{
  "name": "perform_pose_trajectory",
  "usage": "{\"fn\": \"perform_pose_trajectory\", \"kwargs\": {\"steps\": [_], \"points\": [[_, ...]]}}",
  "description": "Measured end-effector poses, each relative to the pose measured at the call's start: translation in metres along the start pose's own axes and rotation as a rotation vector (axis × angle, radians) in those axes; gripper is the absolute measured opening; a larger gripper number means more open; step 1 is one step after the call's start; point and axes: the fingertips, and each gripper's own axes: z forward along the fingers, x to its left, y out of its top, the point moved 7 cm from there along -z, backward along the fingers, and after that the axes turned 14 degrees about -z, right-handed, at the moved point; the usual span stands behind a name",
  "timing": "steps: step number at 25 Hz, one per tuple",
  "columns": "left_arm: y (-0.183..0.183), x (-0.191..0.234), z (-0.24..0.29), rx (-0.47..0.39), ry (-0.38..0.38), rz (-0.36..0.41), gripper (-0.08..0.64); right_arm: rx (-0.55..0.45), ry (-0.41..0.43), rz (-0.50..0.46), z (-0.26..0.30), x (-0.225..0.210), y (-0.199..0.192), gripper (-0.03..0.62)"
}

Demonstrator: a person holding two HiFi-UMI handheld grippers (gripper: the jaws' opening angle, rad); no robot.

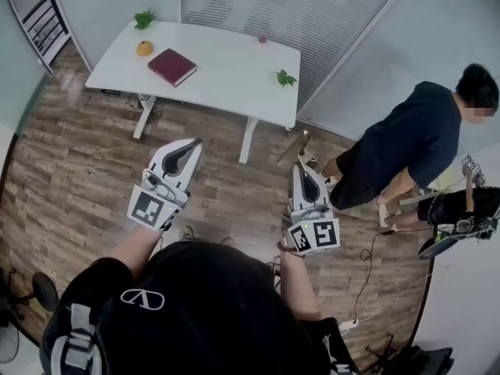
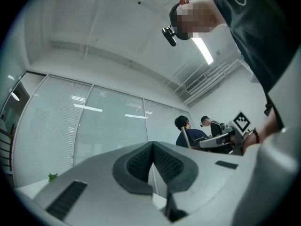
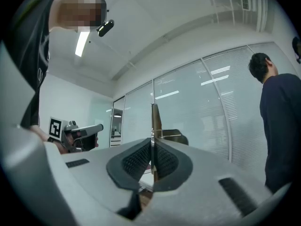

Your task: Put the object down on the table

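Note:
My right gripper (image 1: pixel 301 170) is shut on a thin, flat brown object (image 1: pixel 303 142) that sticks out past its tips. In the right gripper view the object (image 3: pixel 154 119) stands edge-on between the closed pads (image 3: pixel 139 160) and rises above them. My left gripper (image 1: pixel 191 146) is shut with nothing in it; its pads (image 2: pixel 140 163) meet in the left gripper view. Both grippers are held up over the wooden floor, well short of the white table (image 1: pixel 226 73) ahead.
On the table lie a dark red book (image 1: pixel 172 66), an orange fruit (image 1: pixel 144 48) and two green leafy sprigs (image 1: pixel 144 19) (image 1: pixel 285 77). A person in a dark shirt (image 1: pixel 410 143) bends over at the right. Cables (image 1: pixel 363 280) run along the floor.

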Motion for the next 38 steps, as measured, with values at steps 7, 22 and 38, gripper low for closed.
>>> {"fn": "perform_pose_trajectory", "kwargs": {"steps": [7,22,38], "points": [[-0.005,-0.005,0.004,0.009,-0.002,-0.009,0.005,0.007,0.027,0.030,-0.001,0.001,-0.003,0.005],[-0.021,-0.037,0.026,0.019,0.028,0.008,0.005,-0.031,0.088,0.070,-0.012,-0.029,-0.018,0.005],[-0.069,0.048,0.115,0.023,0.090,0.043,0.005,-0.057,0.151,0.088,0.107,-0.096,-0.074,0.005]]}}
